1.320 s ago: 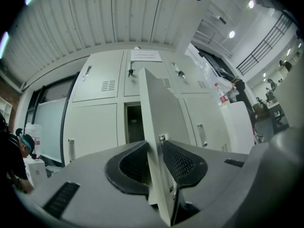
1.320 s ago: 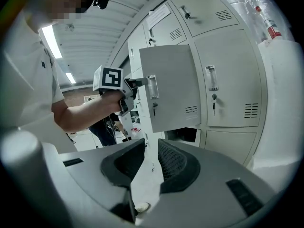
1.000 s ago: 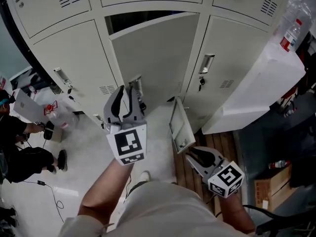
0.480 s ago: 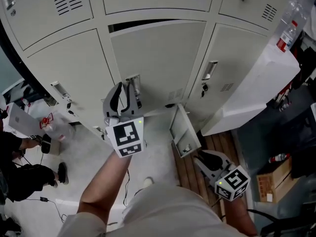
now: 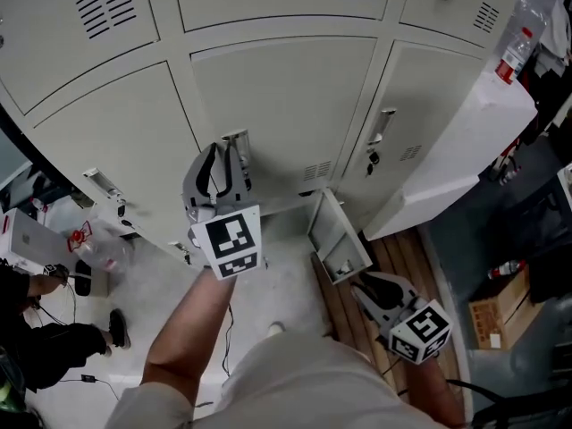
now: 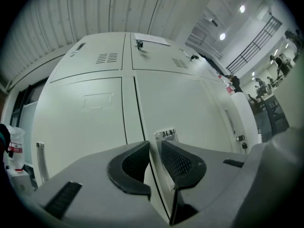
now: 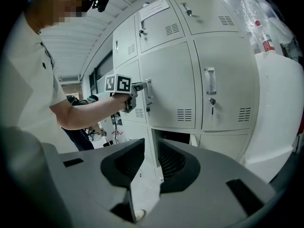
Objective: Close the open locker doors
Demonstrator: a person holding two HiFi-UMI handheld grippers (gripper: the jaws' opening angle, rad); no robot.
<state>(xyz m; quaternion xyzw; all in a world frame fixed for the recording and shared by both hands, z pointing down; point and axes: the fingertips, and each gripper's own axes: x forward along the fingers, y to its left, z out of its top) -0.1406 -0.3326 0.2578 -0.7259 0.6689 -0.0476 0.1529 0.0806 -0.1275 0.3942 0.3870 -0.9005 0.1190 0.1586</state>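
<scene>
Pale grey metal middle locker door sits flush shut, left tool clenched on its metal handle. At 4 o'clock from it, small pale grey lower door stands open, right tool clamped on its edge.

My left hand-held gripper reaches out about level on a bare, outstretched forearm. Its marker cube faces up at me, and its jaws are nearly together, pinching the door handle. My right hand-held gripper sits lower, close to my body, and is tipped downward. Its jaws are clamped on the edge of the small lower door.
</scene>
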